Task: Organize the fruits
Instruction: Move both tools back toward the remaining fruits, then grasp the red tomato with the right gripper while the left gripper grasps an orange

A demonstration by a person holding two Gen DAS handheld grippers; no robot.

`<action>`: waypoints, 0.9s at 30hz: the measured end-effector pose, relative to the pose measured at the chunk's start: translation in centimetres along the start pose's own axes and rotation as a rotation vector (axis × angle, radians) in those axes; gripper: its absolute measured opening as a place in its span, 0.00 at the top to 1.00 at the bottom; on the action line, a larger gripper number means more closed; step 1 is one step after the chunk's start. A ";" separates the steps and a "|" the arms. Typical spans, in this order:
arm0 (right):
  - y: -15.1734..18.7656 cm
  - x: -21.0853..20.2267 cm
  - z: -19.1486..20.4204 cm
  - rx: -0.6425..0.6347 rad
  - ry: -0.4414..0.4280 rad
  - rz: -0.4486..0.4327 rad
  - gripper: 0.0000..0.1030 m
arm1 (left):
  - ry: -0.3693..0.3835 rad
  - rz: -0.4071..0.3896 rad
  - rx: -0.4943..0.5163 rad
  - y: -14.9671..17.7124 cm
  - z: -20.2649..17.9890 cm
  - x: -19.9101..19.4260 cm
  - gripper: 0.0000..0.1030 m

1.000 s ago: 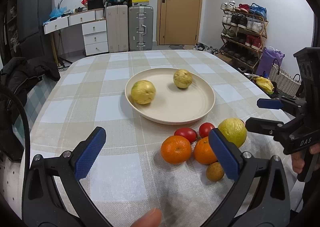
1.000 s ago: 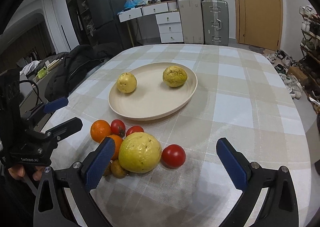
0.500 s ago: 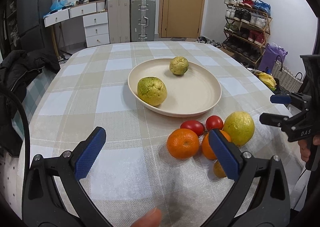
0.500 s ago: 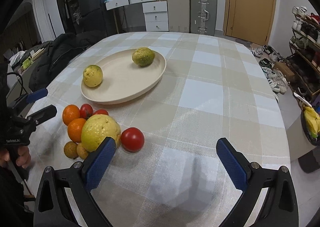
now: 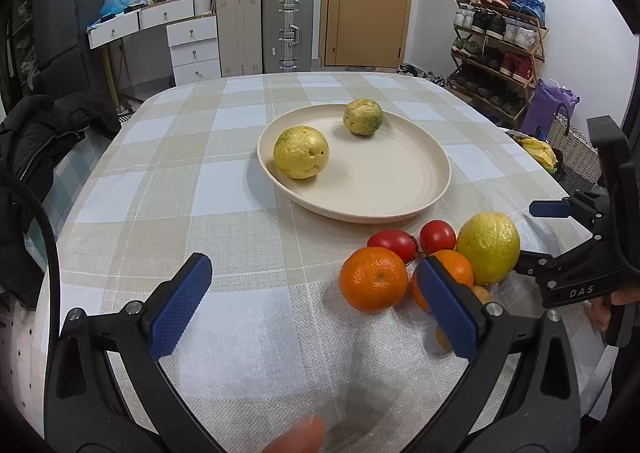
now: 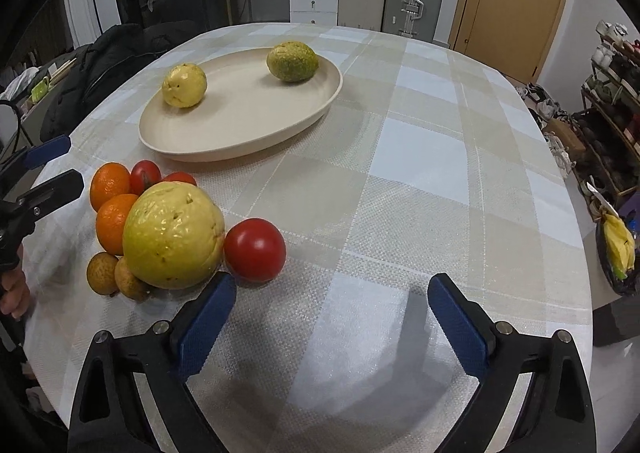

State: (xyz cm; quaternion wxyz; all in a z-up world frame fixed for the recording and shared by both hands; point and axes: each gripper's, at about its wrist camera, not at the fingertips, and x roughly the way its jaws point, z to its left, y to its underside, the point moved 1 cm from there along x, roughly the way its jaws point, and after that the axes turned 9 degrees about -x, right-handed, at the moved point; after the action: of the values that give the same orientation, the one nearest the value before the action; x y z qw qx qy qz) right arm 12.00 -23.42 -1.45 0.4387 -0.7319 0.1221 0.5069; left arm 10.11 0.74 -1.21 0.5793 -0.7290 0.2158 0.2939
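A cream plate [image 5: 384,189] [image 6: 248,129] holds a yellow guava [image 5: 301,152] [image 6: 184,84] and a greener guava [image 5: 363,116] [image 6: 292,61]. In front of it lies a pile: a big yellow guava [image 5: 488,247] [image 6: 173,235], two oranges [image 5: 373,279] [image 6: 110,186], red tomatoes [image 5: 437,236] [image 6: 255,249] and small brown fruits [image 6: 103,273]. My left gripper [image 5: 316,305] is open and empty, its right finger by the oranges. My right gripper [image 6: 332,321] is open and empty, its left finger just below the big guava.
The checked tablecloth [image 6: 420,157] covers an oval table. A black jacket [image 5: 36,133] hangs off the left side. Suitcases [image 5: 286,29], drawers and a door stand behind. A shoe rack [image 5: 500,49] and a basket [image 5: 576,157] stand to the right.
Both grippers moved back and lower over the table. In the right view the fruit pile shifted left and nearer. The fruits themselves have not moved.
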 end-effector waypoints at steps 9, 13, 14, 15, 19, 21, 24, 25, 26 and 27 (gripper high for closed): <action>-0.8 0.2 0.4 0.003 -0.047 -0.030 0.30 | -0.003 0.003 0.007 0.1 -0.1 0.2 0.01; -1.0 0.2 0.5 -0.003 -0.050 -0.042 0.35 | -0.005 0.008 0.009 0.2 -0.1 0.5 0.01; -1.1 0.2 0.6 -0.004 -0.052 -0.047 0.37 | -0.006 0.010 0.009 0.2 -0.1 0.6 0.01; -1.1 0.1 0.7 -0.005 -0.054 -0.051 0.42 | -0.006 0.013 0.008 0.2 -0.1 0.7 0.01; -1.1 0.0 0.7 0.007 -0.062 -0.072 0.62 | -0.004 0.017 0.004 0.3 0.0 0.8 0.01; -1.1 0.0 0.8 0.007 -0.059 -0.079 0.68 | -0.003 0.020 0.004 0.4 0.0 0.8 0.01; -1.0 -0.1 0.7 0.015 -0.067 -0.084 0.72 | -0.002 0.030 0.004 0.4 0.1 1.0 0.01; -1.0 -0.1 0.7 0.016 -0.069 -0.086 0.72 | -0.002 0.033 0.005 0.4 0.0 1.0 0.01; -1.0 -0.2 0.7 0.016 -0.070 -0.088 0.72 | -0.007 0.032 0.004 0.4 0.0 1.1 0.01; -1.0 -0.2 0.7 0.016 -0.069 -0.090 0.72 | -0.013 0.034 0.001 0.4 0.1 1.1 0.01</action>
State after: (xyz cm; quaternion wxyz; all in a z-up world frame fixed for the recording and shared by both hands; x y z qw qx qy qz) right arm 12.10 -22.40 -0.82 0.4708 -0.7154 0.0778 0.5104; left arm 10.64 0.74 -2.29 0.5762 -0.7228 0.2245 0.3084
